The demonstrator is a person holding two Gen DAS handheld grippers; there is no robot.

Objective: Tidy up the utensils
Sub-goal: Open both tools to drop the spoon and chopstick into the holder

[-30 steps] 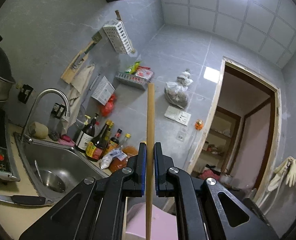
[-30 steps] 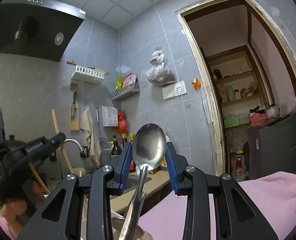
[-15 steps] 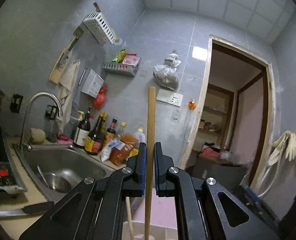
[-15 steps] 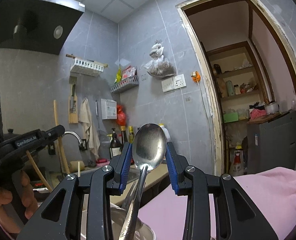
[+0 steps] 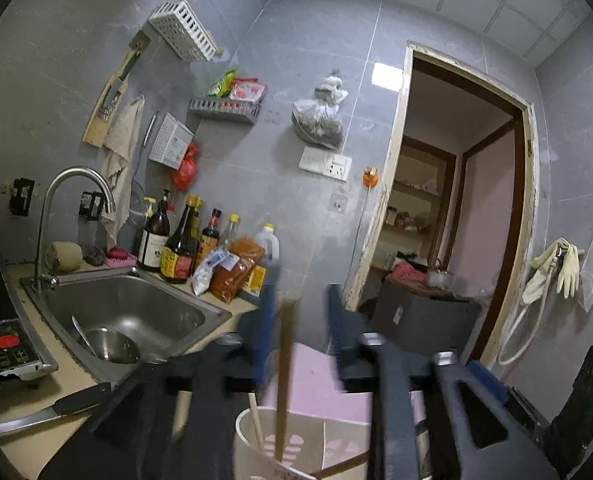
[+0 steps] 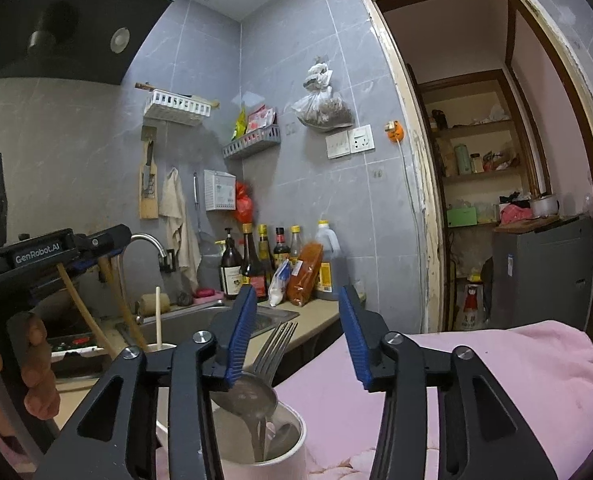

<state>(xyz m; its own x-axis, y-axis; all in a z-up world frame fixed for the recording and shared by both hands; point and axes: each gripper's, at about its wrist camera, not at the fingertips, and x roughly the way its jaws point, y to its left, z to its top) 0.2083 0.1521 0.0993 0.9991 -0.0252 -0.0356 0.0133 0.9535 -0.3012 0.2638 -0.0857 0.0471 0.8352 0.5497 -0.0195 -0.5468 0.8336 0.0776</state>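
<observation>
So we're holding both grippers pretty much level over the utensil holders here. The left gripper (image 5: 298,320) has just been opening its jaws, and they're standing apart now with the wooden chopstick (image 5: 284,380) between them but not pinched. It's looking released, standing nearly upright with its lower end down in the white slotted holder (image 5: 296,444) right below the gripper. A second, paler stick (image 5: 255,420) is leaning in that same holder just left of it. It's all a bit motion-blurred, so we can't tell whether the chopstick is brushing the left pad.

The right gripper (image 6: 294,334) has also just been opening, and nothing is clamped in it now. The spoon (image 6: 248,396) is sitting below and slightly left of its fingertips, bowl up, leaning by the left blue pad (image 6: 240,332), handle down in the white cup (image 6: 276,444). A fork (image 6: 274,346) is standing in the same cup, tines up, between the jaws but touching neither.

Off to the left of the right gripper we're seeing a hand (image 6: 20,364) gripping the other tool, with the sink (image 5: 128,312) and sauce bottles (image 5: 180,240) on the desk (image 5: 32,436) beyond.
</observation>
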